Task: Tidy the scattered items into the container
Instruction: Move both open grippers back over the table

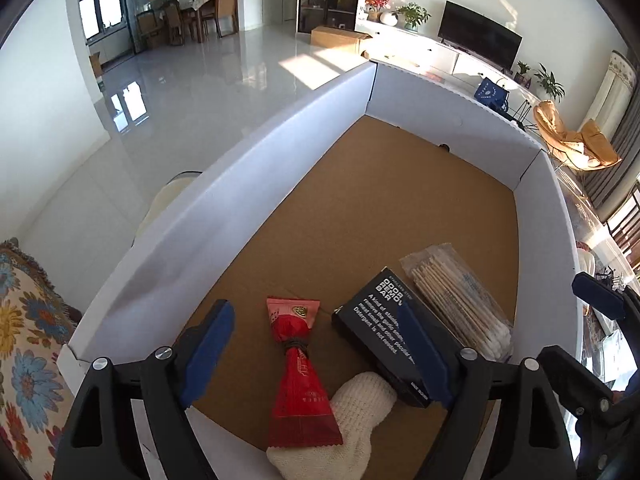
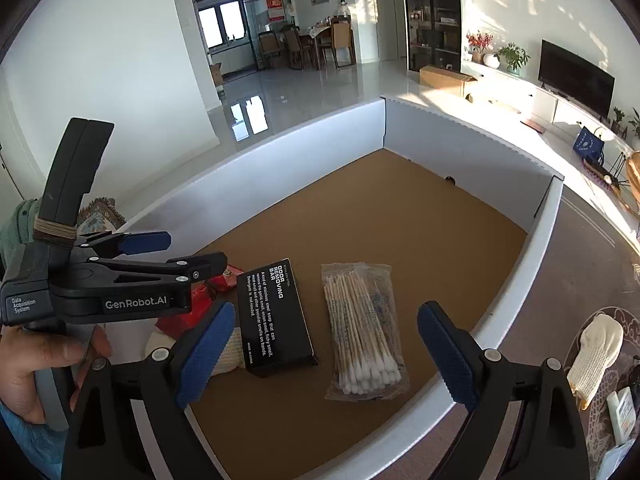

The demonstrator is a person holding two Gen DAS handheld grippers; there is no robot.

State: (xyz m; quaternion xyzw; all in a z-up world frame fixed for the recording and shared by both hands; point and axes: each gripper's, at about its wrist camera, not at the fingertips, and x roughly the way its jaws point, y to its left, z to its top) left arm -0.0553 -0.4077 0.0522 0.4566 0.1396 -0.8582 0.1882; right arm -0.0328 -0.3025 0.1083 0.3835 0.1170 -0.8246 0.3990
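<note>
The black box, at seven o'clock inside the container, reads "ODOR REMOVING BAR"; the left gripper at nine o'clock bears "GenRobot.AI" and "Data Acquisition System".

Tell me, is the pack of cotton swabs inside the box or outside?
Inside. The pack of cotton swabs lies flat on the brown floor of the box, beside the black carton.

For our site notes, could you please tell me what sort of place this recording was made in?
Most likely a home's open living and dining room: a television on a low white cabinet, dining chairs round a table, and potted plants.
</note>
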